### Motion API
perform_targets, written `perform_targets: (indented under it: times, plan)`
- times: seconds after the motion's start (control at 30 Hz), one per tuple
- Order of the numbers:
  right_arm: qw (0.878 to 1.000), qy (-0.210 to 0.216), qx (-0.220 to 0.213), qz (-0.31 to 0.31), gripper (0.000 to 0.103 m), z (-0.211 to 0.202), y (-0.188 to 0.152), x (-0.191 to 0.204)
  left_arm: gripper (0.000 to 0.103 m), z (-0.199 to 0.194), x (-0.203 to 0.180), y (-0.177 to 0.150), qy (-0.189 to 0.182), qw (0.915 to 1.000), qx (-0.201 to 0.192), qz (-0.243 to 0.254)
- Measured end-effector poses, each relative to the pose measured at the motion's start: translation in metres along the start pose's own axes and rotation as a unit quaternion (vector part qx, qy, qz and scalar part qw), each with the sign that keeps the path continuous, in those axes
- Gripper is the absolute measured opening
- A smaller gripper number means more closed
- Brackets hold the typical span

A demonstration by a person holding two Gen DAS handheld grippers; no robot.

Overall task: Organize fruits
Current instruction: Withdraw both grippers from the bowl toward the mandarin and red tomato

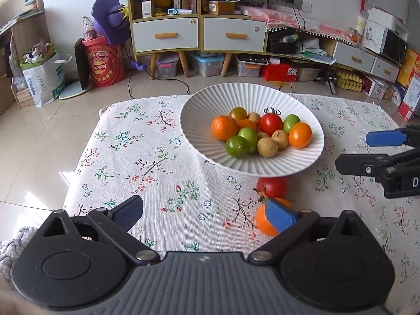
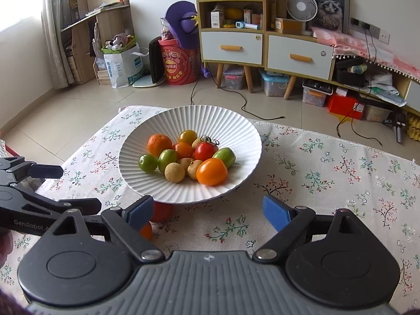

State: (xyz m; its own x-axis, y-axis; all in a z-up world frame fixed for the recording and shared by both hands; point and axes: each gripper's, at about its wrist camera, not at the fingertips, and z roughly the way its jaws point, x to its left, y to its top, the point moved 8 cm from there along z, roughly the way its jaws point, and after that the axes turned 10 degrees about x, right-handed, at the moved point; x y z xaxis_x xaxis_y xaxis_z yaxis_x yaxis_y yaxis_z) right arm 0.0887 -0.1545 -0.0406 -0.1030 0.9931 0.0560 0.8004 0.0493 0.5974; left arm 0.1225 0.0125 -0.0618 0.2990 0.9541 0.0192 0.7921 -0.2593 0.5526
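Both tongs, left and right, stand apart and empty; next, one should grasp the tomato beside the bowl.

the white ribbed bowl looks matt, like ceramic. the floral tablecloth is coarse woven cloth. the floor tiles are glossy. the left tongs are matt black plastic with metal pivots.
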Motion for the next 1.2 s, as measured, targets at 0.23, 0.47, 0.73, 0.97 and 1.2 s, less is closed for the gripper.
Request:
perform_targets:
  times: [0.23,0.47,0.73,0.97,1.2]
  plan:
    - [1.000,0.001,0.006,-0.002,0.092,-0.002,-0.007,-0.001,0.098,0.001,-0.011,-0.010,-0.010,0.9998,0.017,0.002]
    - [1.000,-0.014,0.019,0.009,0.097,-0.002,-0.014,-0.009,0.098,0.005,-0.023,-0.016,-0.021,0.9992,0.035,0.003]
    - [0.998,-0.023,0.048,0.014,0.097,0.010,-0.025,-0.014,0.098,0.019,-0.036,-0.027,-0.041,0.9977,0.054,-0.004]
    - [0.998,-0.014,0.060,0.006,0.097,0.023,-0.031,-0.010,0.090,0.027,-0.049,-0.026,-0.075,0.9961,0.041,-0.021]
    - [0.998,0.000,0.060,0.022,0.097,0.029,-0.029,-0.011,0.062,0.029,-0.058,-0.022,-0.102,0.9942,0.027,-0.020]
